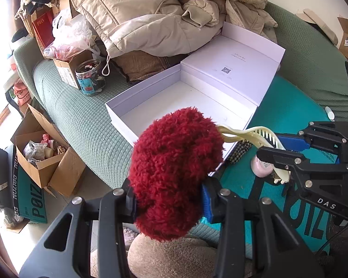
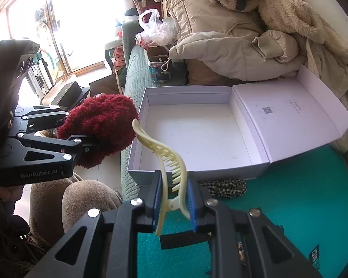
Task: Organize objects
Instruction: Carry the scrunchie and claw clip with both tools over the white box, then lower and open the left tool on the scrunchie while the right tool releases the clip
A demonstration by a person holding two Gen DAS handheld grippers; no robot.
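My left gripper [image 1: 169,199] is shut on a fluffy dark red scrunchie [image 1: 174,169] and holds it just in front of the near edge of an open white box [image 1: 174,99]. The scrunchie also shows in the right wrist view [image 2: 99,127], left of the box [image 2: 192,136]. My right gripper [image 2: 174,199] is shut on a cream hair claw clip [image 2: 167,162], held above the box's near wall; the clip also shows in the left wrist view [image 1: 257,139]. The box is empty, its lid [image 2: 290,115] folded open to the right.
The box sits on a green sofa [image 1: 76,120] beside a teal mat [image 2: 290,208]. A checkered scrunchie [image 2: 225,187] lies on the mat by the box. A beige jacket [image 1: 139,18], a jar [image 1: 90,78] and cardboard boxes [image 1: 41,162] surround it.
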